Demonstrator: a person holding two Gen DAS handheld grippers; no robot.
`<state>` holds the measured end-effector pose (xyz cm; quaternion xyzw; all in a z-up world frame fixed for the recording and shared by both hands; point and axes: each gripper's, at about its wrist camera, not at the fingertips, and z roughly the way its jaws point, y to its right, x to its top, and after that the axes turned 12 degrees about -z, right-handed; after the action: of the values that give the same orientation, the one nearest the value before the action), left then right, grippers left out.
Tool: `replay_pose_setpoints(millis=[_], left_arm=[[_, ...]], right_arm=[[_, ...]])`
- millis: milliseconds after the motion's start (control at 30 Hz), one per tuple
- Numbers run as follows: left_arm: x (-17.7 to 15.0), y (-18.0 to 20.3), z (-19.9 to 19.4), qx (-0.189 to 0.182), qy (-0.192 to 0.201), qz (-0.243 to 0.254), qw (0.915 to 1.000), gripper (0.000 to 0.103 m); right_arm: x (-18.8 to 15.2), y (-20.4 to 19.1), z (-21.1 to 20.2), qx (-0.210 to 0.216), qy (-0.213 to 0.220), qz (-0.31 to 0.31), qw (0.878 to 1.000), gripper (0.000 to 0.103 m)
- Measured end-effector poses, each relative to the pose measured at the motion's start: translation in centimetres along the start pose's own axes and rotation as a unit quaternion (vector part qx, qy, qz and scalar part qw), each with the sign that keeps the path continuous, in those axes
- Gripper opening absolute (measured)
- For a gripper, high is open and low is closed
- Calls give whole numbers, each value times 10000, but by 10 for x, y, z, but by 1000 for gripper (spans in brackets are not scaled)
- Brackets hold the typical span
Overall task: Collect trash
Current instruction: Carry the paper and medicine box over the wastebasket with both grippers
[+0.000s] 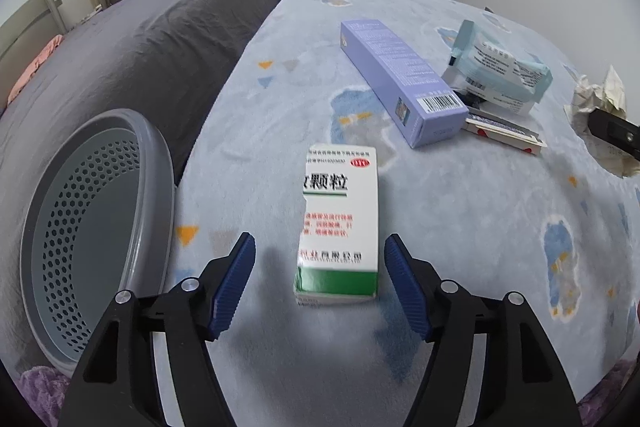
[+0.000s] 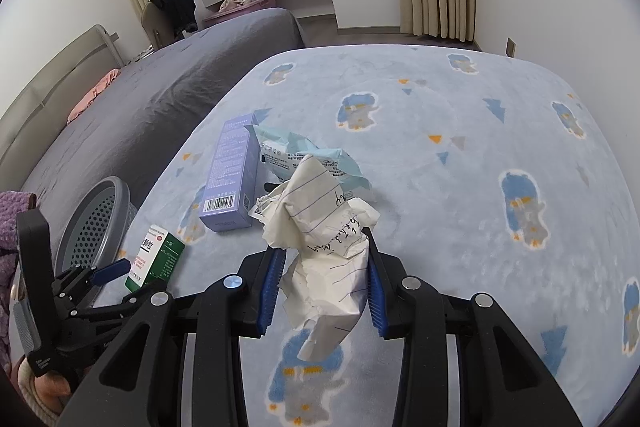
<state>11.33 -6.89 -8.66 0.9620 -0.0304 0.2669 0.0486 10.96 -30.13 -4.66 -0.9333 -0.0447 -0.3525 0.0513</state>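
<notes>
Left gripper [image 1: 320, 259]: blue ribbed pads [image 1: 236, 283] set apart, clamped on nothing; pointed steeply down at the bed surface. White-and-green medicine box [image 1: 340, 227] lying flat on the pale blue patterned blanket [image 1: 460, 207], between the pad tips but clear of both, green end nearest the lens.

Grey perforated basket [image 1: 100, 235] at left, tipped so that its mouth faces the lens, resting against the grey bedding [image 1: 160, 39] at the blanket's edge, just beside the left pad.

Farther back: long lilac carton [image 1: 400, 83] lying on its side, barcode end toward the lens; pale teal wipes packet [image 1: 500, 67] just beside it, resting on a flat red-and-white card [image 1: 504, 135] that juts out from under the carton.

Right gripper [image 2: 326, 287]: pads closed on a crumpled sheet of lined paper [image 2: 324, 227], handwriting visible, sheet raised clear of the blanket with its torn lower edge hanging below the pads. In the left wrist view, same paper at the far right edge, beside one black finger.

In the right wrist view, left gripper at lower left with one blue pad showing, medicine box just past it, basket behind. Purple sleeve [image 2: 12, 223] at the left margin.
</notes>
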Motion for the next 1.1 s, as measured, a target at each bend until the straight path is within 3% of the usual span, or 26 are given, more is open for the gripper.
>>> replay_pose_setpoints(millis=[233,300,400,767,1100], left_arm=[[15,6,15,8,-27,-25,10000,66],[16,9,18,-47,-93,-15,9999,44],[14,12,18,-105,-135,38,9998,36],[0,-11,-27,-157,152,49,9997,36],[-5,-72,-87,-82,677,-110,9976,36]], right_arm=[[-1,3,-2,22,11,11,10000,36],[-2,4,-2,23,5,19,10000,36],[-2,4,-2,5,-2,11,10000,36],[-4,-23,-8,-90,63,-98,9999,36],[-15,-110,-11,244,107,-239,9994,36]])
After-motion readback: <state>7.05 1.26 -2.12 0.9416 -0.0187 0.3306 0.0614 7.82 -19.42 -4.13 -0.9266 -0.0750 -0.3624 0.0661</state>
